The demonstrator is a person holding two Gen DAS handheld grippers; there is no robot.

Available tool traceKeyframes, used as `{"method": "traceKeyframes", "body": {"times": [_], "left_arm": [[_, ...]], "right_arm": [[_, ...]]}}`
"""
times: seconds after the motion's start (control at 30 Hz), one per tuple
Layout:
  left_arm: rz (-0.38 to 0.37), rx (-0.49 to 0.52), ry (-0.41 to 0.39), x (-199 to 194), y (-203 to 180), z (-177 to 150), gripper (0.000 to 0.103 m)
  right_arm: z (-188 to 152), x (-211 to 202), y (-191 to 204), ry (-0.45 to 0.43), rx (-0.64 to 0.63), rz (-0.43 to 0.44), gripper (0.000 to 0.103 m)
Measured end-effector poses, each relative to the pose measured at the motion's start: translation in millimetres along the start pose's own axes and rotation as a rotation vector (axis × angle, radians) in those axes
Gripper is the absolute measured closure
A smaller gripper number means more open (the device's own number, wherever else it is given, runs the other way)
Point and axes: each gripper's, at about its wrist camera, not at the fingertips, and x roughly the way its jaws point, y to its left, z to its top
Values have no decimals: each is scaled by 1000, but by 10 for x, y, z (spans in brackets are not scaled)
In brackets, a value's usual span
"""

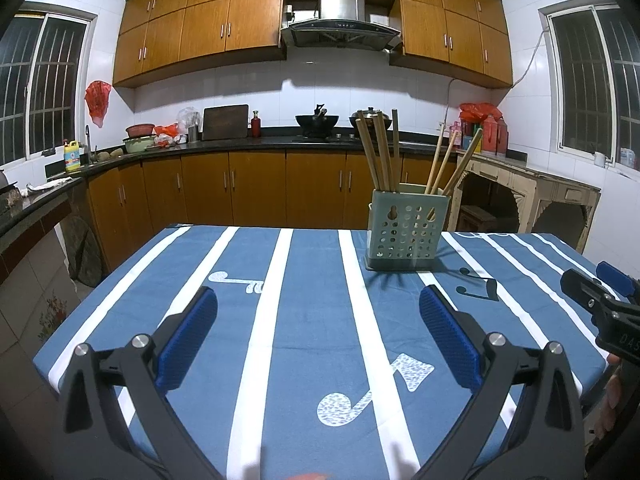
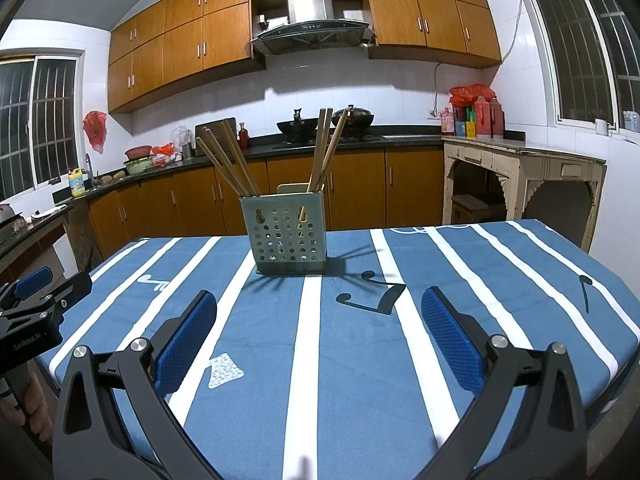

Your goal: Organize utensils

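Note:
A pale green perforated utensil holder (image 1: 406,236) (image 2: 286,232) stands upright near the far edge of the table. Several wooden chopsticks (image 1: 380,152) (image 2: 230,164) lean out of it in two bunches, one on each side. My left gripper (image 1: 318,312) hovers open over the near part of the table with nothing between its blue pads, the holder ahead and to the right. My right gripper (image 2: 319,314) is also open and empty, with the holder straight ahead. Each gripper shows at the edge of the other's view.
The table wears a blue cloth with white stripes and music notes (image 1: 280,280) (image 2: 344,320). Behind it run a dark kitchen counter (image 1: 240,144) with woks, bottles and bowls, wooden cabinets, and a worn cream side table (image 2: 520,160) at right. A hand (image 2: 24,404) holds the left gripper.

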Motion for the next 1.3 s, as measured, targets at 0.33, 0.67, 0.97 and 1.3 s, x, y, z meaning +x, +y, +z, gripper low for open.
{"method": "traceKeyframes", "body": {"times": [0.33,0.67,0.97,1.3], "left_arm": [[0,-1,1,1,-3,-13,4],[0,-1,1,-1,-5,-12,4],[-3,0,3,2,-15,-30,4],[-5,1,4,1,-17,-36,4]], "right_arm": [[-23,-4,18,2,2,-1,2],[-16,2,14,3,3,0,2],[-15,-2,19,4,4,-1,2],[1,0,15,5,5,0,2]]}}
